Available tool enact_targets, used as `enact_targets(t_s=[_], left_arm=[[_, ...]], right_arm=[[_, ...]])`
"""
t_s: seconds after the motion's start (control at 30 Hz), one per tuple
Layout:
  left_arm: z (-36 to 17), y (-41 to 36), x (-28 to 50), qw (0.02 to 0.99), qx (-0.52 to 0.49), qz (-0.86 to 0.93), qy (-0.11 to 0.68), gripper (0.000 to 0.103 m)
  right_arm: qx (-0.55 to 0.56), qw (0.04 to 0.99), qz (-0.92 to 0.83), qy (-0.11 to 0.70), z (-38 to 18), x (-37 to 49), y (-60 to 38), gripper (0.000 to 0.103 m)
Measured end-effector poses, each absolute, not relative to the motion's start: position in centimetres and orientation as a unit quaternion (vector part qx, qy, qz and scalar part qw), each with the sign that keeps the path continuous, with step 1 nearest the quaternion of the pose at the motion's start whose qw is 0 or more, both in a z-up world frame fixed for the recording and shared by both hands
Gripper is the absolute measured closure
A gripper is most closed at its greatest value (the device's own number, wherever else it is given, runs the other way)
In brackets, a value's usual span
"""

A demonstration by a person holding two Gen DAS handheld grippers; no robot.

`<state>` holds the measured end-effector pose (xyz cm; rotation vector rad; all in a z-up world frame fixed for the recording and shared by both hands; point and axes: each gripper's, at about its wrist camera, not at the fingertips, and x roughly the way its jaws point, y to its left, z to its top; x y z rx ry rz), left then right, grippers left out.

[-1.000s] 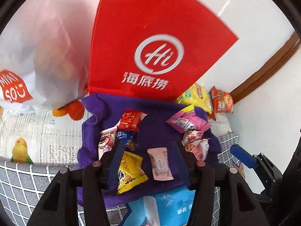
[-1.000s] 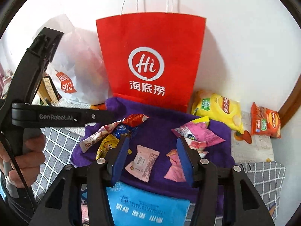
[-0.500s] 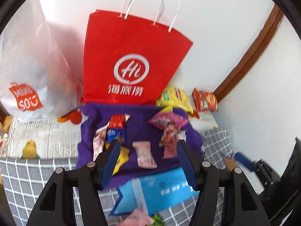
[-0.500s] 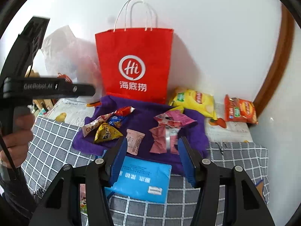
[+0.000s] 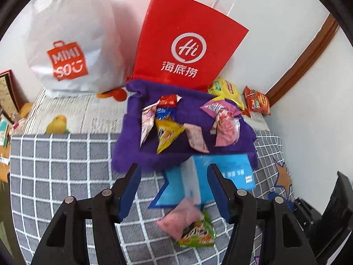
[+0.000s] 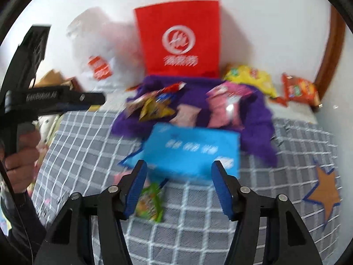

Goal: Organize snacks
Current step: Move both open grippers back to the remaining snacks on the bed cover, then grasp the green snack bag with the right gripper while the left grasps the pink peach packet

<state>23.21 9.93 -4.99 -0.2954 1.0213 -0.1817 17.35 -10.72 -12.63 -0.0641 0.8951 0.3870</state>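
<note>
With both the left gripper [image 5: 174, 190] and right gripper [image 6: 178, 187] spread empty, centre one on the lower-frame green snack packet [image 5: 197, 234] before closing.

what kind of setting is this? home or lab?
Most likely a home, perhaps a bedroom: a checked cloth covers the surface, shopping bags, one red and one white, lean on a plain wall, and small snack packets lie on a purple towel.

Snack packets [image 5: 169, 123] lie on your towel [image 5: 132, 152]; paper bag [image 5: 187, 44] behind it, tissue pack [image 5: 229, 172] in front.
</note>
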Motion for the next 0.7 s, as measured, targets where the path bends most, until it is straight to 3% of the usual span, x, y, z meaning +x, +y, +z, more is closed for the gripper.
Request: enact_targets(t_s=[0.1,0.7], left_arm=[[-5.4,10.4,21.9,0.857,-0.146,-0.084,0.488,0.043],[-10.0,14.7,17.4,0.837,-0.187,-0.052,0.512,0.043]], right_arm=[[-0.032,0.879,0.194,0.435,-13.7,16.6,-9.1,0.036],[-0.073,0.835,0.21,0.503,-21.5,16.5,-5.0,0.036]])
